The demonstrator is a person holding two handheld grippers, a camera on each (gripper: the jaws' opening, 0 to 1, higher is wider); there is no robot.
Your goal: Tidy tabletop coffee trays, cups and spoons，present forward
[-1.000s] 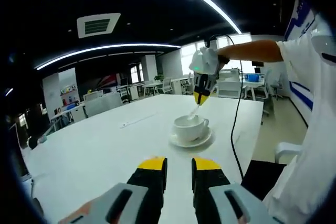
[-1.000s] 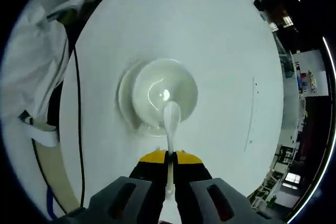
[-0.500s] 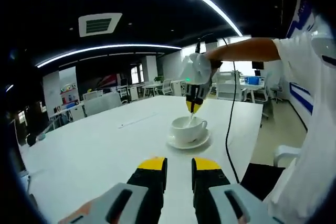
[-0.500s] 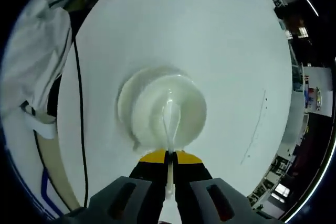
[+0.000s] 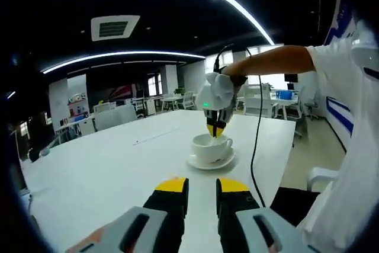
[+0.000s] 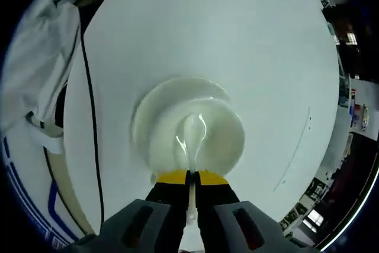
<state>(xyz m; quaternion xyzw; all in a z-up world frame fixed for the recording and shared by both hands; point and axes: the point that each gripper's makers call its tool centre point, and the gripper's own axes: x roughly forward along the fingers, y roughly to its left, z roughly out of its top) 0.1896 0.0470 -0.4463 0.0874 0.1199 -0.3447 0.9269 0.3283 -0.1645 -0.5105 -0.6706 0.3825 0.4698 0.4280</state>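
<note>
Between right hand-held gripper jaws, spoon.

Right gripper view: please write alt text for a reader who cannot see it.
The right gripper, shut on a white spoon, holds its bowl inside a white cup on a saucer, seen from above on a white table.

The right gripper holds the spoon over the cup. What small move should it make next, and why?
Probably lower a little more, then open. The right gripper is shut on the spoon, whose bowl is already inside the cup on its saucer. In the left gripper view it hangs just above the rim, so releasing there should leave the spoon resting in the cup.
</note>
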